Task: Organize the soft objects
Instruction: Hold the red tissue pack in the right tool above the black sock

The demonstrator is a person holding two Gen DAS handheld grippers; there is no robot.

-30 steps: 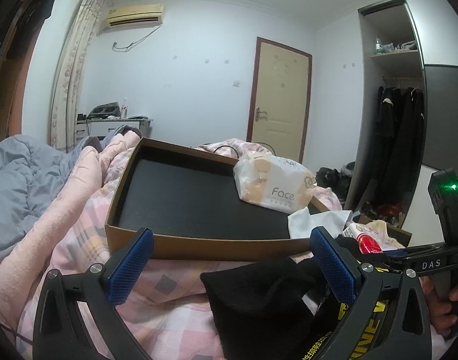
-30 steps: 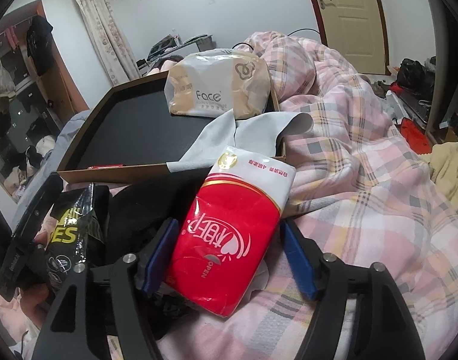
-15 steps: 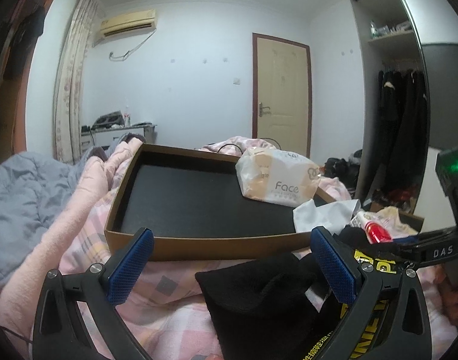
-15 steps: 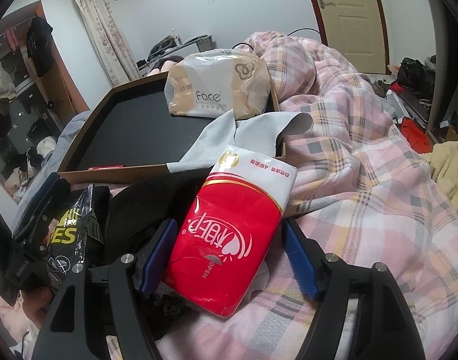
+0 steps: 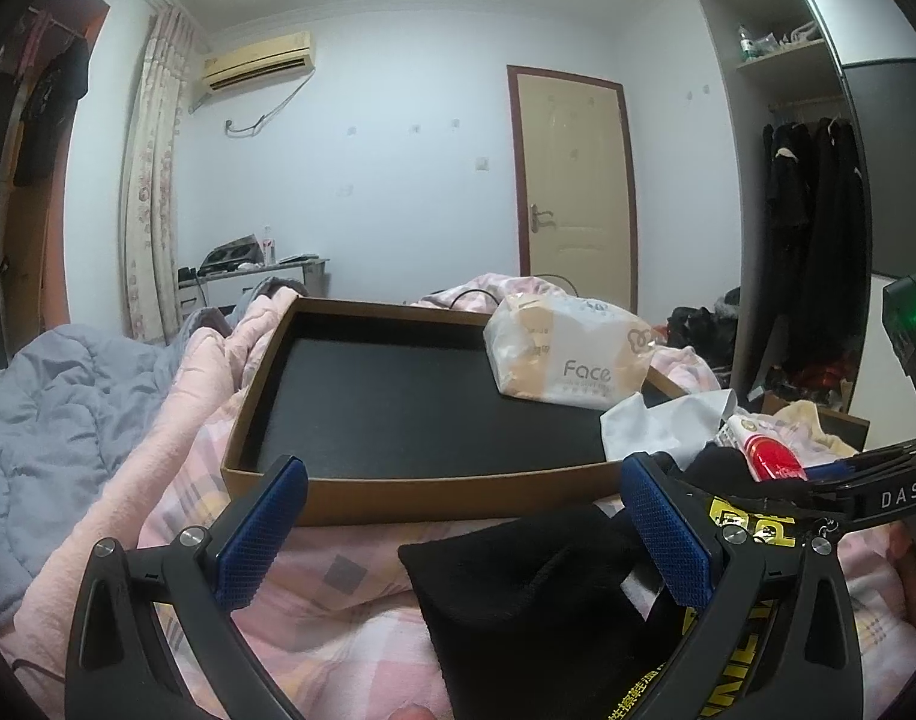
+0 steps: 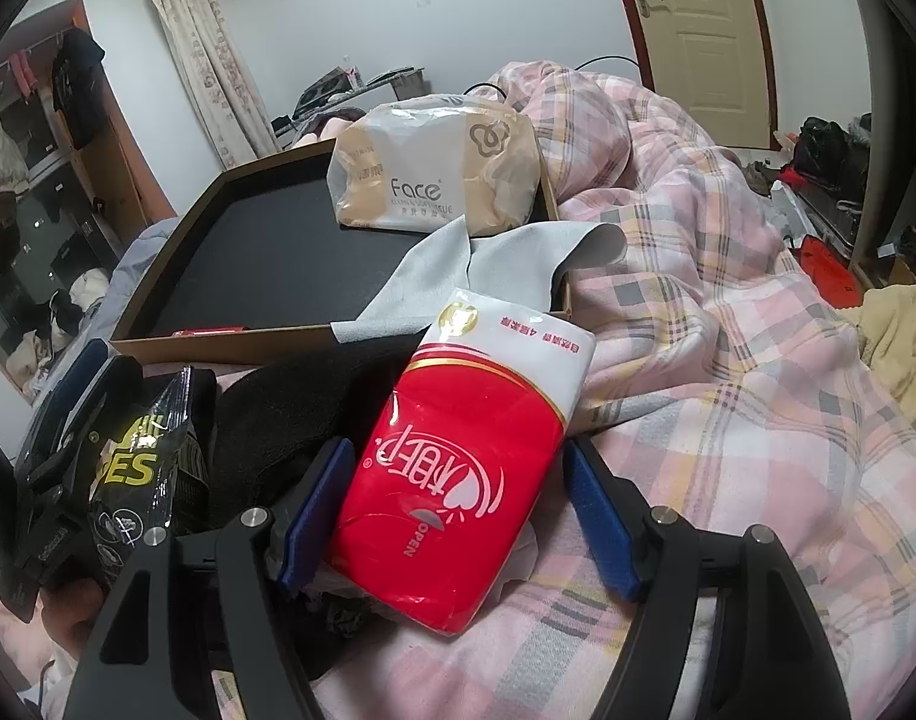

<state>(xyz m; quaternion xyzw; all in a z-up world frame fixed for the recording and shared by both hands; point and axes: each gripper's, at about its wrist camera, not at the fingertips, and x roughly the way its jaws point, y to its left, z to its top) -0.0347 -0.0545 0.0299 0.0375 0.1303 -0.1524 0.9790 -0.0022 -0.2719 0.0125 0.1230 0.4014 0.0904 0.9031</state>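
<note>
A brown tray with a black floor [image 5: 350, 486] [image 6: 230, 336] lies on the pink plaid bed. A beige "Face" tissue pack [image 5: 569, 354] [image 6: 437, 165] sits in its far right corner. A grey cloth [image 6: 458, 276] [image 5: 656, 426] drapes over the tray's near right rim. A red and white tissue pack [image 6: 470, 474] [image 5: 770, 459] lies between the jaws of my open right gripper [image 6: 458, 510], the left pad close to it. My left gripper [image 5: 464, 534] is open above a black fabric piece [image 5: 530, 600], not touching it. A black and yellow packet [image 6: 140, 468] lies at left.
A grey quilt [image 5: 50, 408] and a pink blanket [image 5: 176, 396] lie left of the tray. The plaid duvet [image 6: 728, 312] rises to the right. A door [image 5: 572, 192] and an open wardrobe with dark clothes [image 5: 818, 228] stand beyond the bed.
The left gripper's view has tilted upward, so the tray and black fabric sit lower in frame. The right gripper and red pack have barely moved.
</note>
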